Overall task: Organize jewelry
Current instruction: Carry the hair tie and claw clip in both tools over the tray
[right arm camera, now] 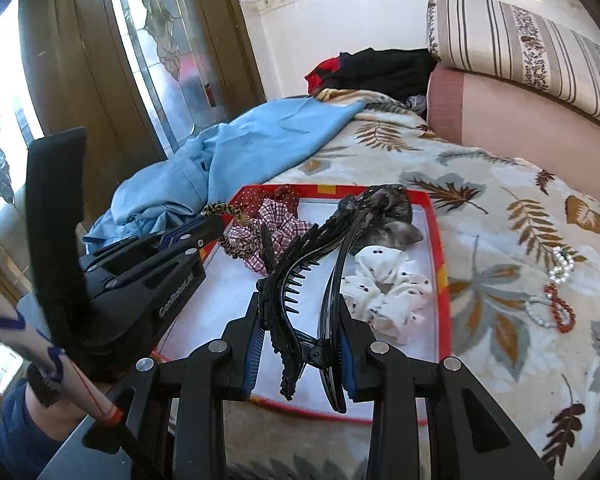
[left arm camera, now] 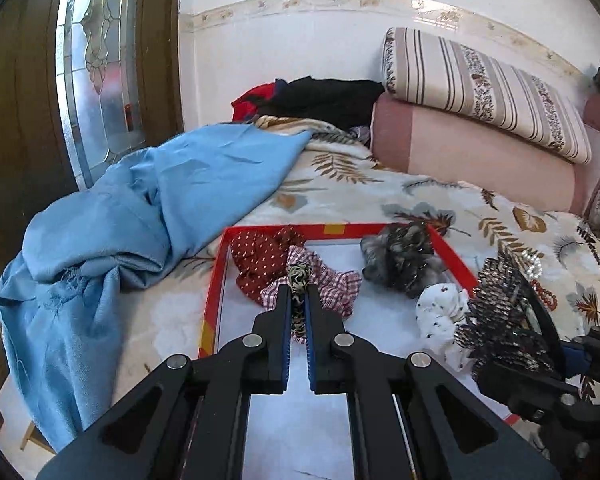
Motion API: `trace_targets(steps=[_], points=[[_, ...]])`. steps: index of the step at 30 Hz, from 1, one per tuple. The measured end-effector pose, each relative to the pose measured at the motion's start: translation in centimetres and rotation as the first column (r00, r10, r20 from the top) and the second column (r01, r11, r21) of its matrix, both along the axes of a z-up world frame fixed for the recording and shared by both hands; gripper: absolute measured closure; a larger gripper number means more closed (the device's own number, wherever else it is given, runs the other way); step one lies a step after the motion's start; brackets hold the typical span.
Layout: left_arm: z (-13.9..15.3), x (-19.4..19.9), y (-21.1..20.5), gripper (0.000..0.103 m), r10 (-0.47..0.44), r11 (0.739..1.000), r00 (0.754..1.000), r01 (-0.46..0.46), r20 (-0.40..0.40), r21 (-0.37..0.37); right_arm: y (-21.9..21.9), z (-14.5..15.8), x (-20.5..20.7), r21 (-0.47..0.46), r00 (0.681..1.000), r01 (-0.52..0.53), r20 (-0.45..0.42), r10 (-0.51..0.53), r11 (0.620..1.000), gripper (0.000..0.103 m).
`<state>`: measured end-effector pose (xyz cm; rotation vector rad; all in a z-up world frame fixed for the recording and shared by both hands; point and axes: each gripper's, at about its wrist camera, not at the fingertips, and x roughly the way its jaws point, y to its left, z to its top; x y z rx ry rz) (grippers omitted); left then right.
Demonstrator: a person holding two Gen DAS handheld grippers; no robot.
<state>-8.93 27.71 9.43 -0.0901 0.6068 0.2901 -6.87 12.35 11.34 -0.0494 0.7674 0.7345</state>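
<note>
Where the left wrist view catches only a blurred dark mass at its right edge, the right wrist view resolves it: a black hair claw clip (right arm camera: 300,280), toothed, clamped between the partly open jaws of the right gripper (right arm camera: 302,354) above the tray. Left gripper (left arm camera: 299,300) is pinched nearly shut on a leopard-print scrunchie (left arm camera: 299,280); the right view shows that scrunchie dangling over the tray's left rim.

Red-rimmed tray (left arm camera: 214,280) holds a red dotted scrunchie (left arm camera: 256,260), a checked scrunchie (left arm camera: 332,288), a grey furry scrunchie (left arm camera: 396,260) and a white spotted scrunchie (right arm camera: 388,292). The clip hides part of the tray's middle in the right view.

Off the tray to the right lie a pearl bracelet (right arm camera: 562,266) and a red bead bracelet (right arm camera: 560,308) on the leaf-print bedspread (right arm camera: 500,200). Blue cloth (left arm camera: 140,208) left; striped cushion (left arm camera: 480,88) and glazed door (left arm camera: 96,60) behind.
</note>
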Motion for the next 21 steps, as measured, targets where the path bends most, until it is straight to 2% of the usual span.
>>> trace_targets(steps=[6,21], points=[[-0.4,0.5,-0.4,0.097,0.018,0.999,1.000,-0.017,-0.021,0.037,1.0,-1.2,1.3,-0.029,1.000,0.012,-0.016,-0.012,1.000,0.068],[-1.6,1.5,-0.5,0.097,0.049,0.997,0.995,-0.043,-0.086,0.060,0.3,-4.5,2.5,-0.050,0.996,0.041,-0.075,-0.044,0.998,0.068]])
